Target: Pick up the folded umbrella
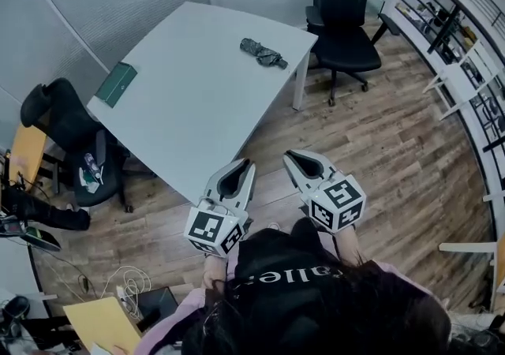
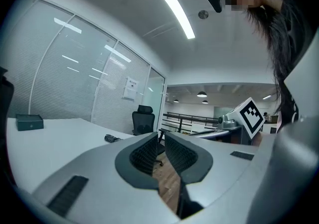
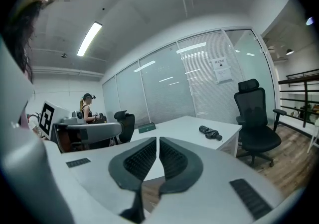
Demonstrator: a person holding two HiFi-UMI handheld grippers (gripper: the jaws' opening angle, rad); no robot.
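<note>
The folded umbrella [image 1: 263, 53], dark and compact, lies near the far right corner of the white table [image 1: 197, 101]. It shows small in the left gripper view [image 2: 113, 139] and in the right gripper view [image 3: 212, 132], far beyond the jaws. My left gripper [image 1: 247, 164] and right gripper [image 1: 290, 158] hover side by side close to my body, off the table's near corner and over the wood floor. Both point toward the table. Each has its jaws shut with nothing between them, the left [image 2: 158, 135] and the right [image 3: 157, 140].
A green box [image 1: 116, 84] sits at the table's left edge. A black office chair [image 1: 343, 22] stands beyond the far right corner and another [image 1: 67, 132] at the left. White shelving [image 1: 465, 46] lines the right wall. A person [image 3: 88, 109] stands in the background.
</note>
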